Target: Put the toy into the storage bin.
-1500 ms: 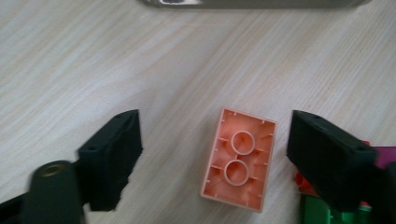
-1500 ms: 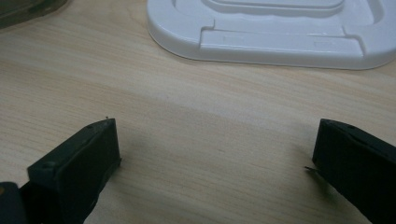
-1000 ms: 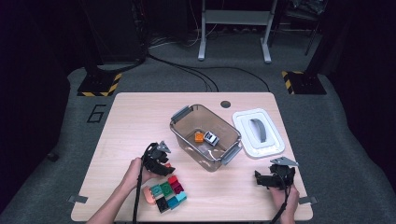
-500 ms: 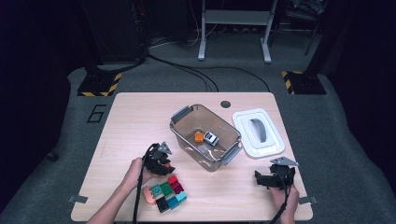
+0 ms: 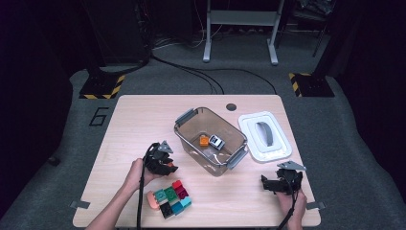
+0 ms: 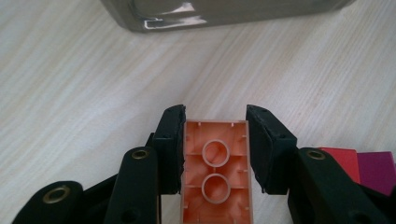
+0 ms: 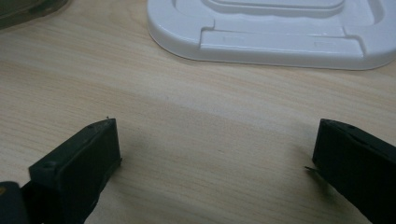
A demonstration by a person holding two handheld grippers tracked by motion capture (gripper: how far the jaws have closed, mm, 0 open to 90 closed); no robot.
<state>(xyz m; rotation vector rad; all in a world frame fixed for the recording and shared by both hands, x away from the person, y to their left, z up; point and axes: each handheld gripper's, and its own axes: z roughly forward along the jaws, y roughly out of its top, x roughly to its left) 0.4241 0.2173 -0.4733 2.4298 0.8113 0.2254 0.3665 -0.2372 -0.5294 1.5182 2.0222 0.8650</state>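
The left gripper [image 6: 215, 140], whose jaws have just been closing, clamps an orange brick [image 6: 216, 172] with its hollow underside facing the camera, above the wooden bench [image 6: 84, 79], with a container's [image 6: 210, 11] edge beyond and red and purple bricks [image 6: 359, 163] at right.

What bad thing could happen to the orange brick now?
1. The left gripper pinches the orange brick by its two side walls, with its hollow underside towards the camera. Those walls look smooth, so it might slip out when lifted.
2. The bin has a tall rim. Carried low, the brick could bump it and fall on the table.
3. The other bricks lie close by; the hand might knock them.
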